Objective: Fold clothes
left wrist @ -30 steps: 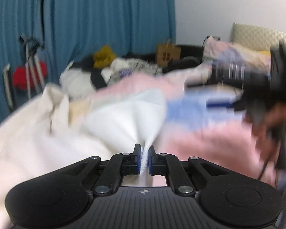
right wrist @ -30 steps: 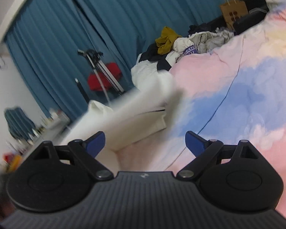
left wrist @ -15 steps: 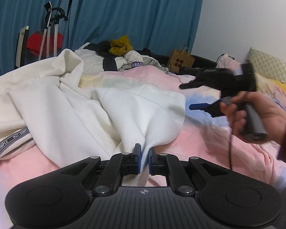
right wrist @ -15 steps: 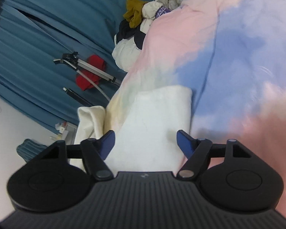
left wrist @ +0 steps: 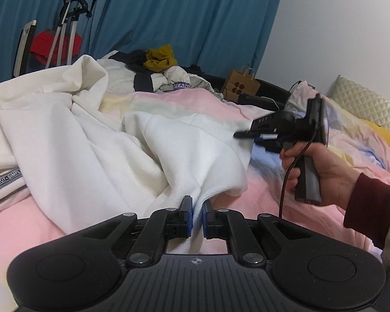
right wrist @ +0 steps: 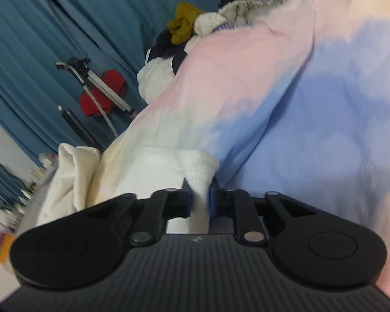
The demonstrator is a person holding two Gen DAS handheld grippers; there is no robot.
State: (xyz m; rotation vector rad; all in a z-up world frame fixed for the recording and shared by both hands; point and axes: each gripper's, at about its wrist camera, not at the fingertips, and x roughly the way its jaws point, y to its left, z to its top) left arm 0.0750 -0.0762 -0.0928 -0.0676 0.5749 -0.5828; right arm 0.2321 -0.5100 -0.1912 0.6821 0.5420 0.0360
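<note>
White garment [left wrist: 184,156] lies crumpled on the bed [left wrist: 312,202], mid-left, w/ the clothes pile [left wrist: 158,70] far behind. Both corners now pinched: left tongs [left wrist: 196,209] at near hem, right tongs [right wrist: 200,195] just closed onto the far ribbed edge. Best lift both evenly, keep cloth taut, no twist. Right hand [left wrist: 322,171] grips its handle upright, tongs aimed left.
</note>
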